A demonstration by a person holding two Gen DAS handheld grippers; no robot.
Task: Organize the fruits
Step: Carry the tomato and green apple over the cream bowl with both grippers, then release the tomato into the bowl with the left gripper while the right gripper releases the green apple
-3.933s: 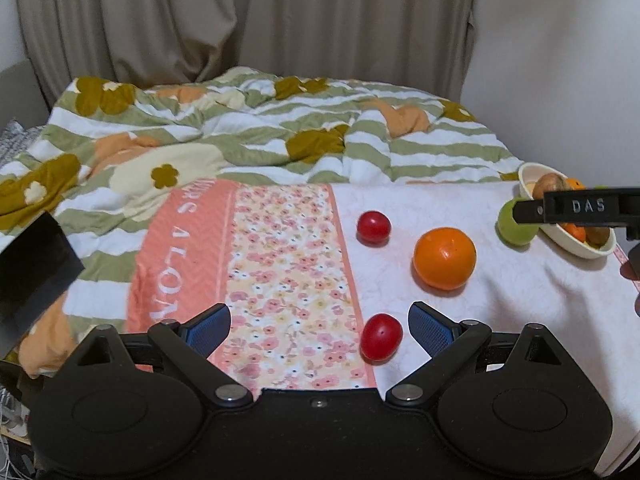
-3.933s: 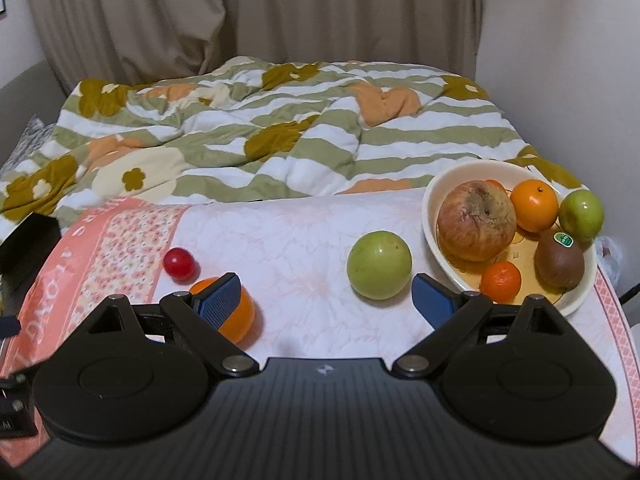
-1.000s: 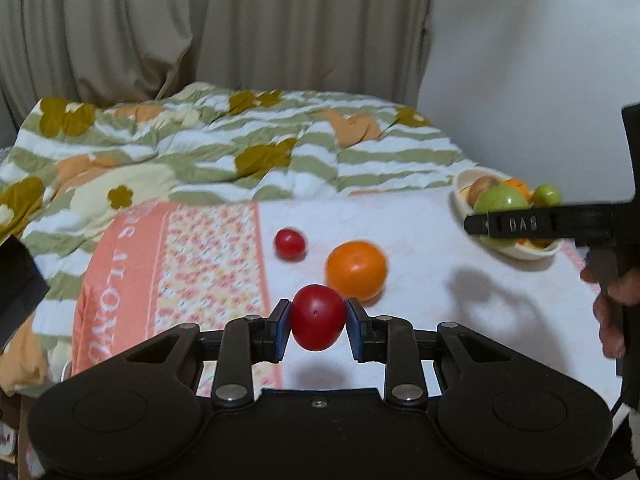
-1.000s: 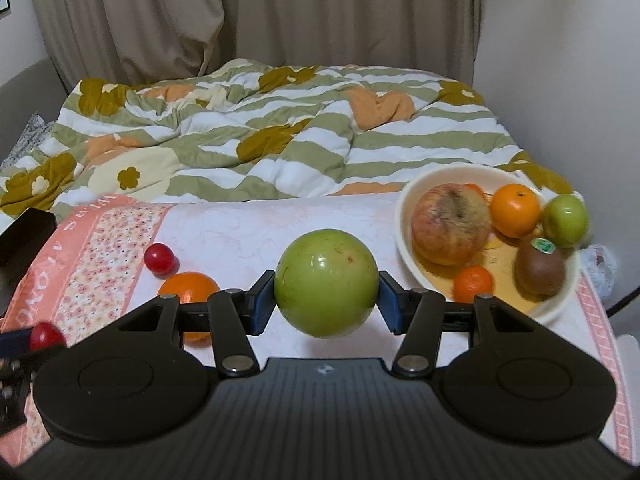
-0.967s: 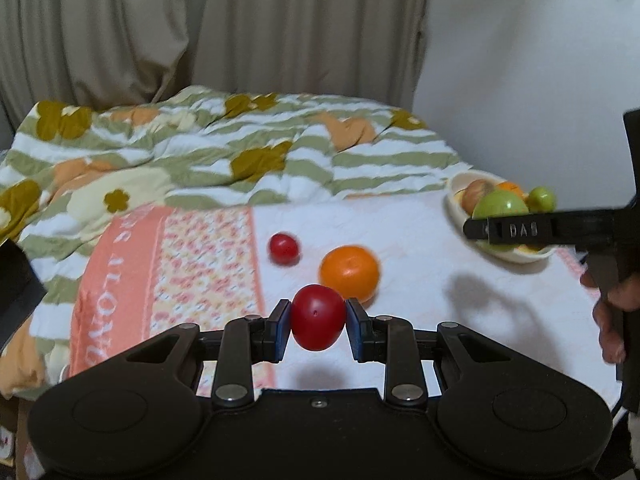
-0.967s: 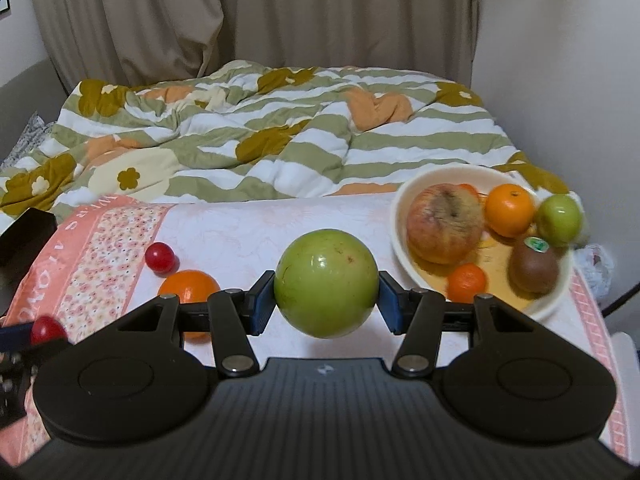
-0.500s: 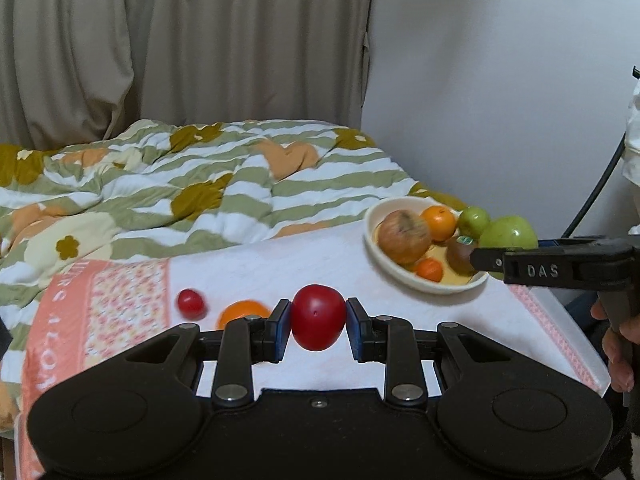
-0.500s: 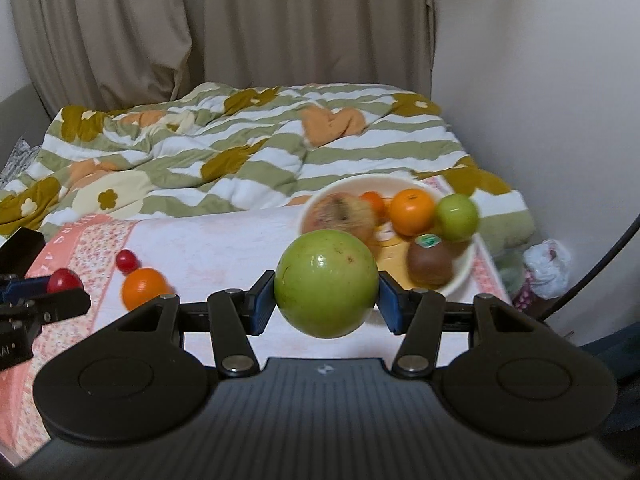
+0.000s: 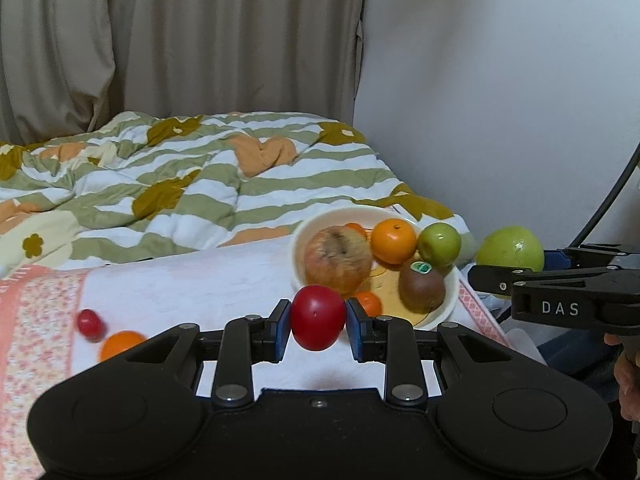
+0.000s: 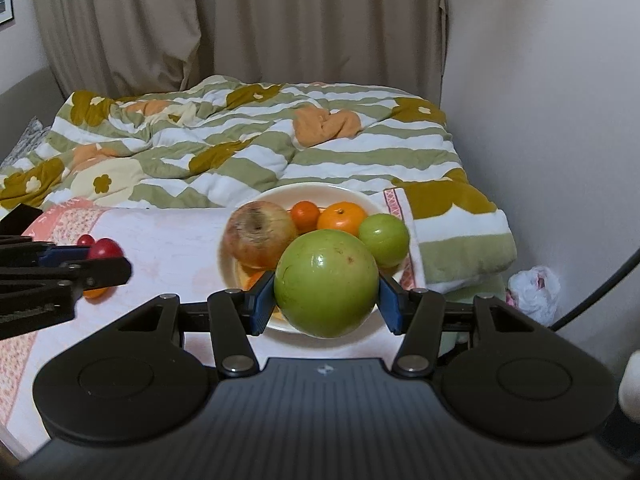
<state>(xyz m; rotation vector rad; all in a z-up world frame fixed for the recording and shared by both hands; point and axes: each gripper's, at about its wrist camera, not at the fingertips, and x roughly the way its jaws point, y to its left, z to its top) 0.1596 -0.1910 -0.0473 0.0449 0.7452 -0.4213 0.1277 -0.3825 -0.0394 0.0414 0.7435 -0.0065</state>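
green apple (image 10: 326, 282) pinched in your right gripper (image 10: 326, 306) fingers above bowl (image 10: 230, 270); red tomato (image 9: 318, 322) pinched in left gripper (image 9: 318, 330). bowl crowded (little bare floor): dropped fruit may bounce out, roll off surface (image 9: 208, 280).

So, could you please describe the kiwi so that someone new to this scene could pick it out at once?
Find the cream bowl on the white cloth at the foot of the striped quilt. The kiwi sits at the bowl's near right side, just below the small green apple. It is the only dull brown fruit there, and it bears a small green sticker.
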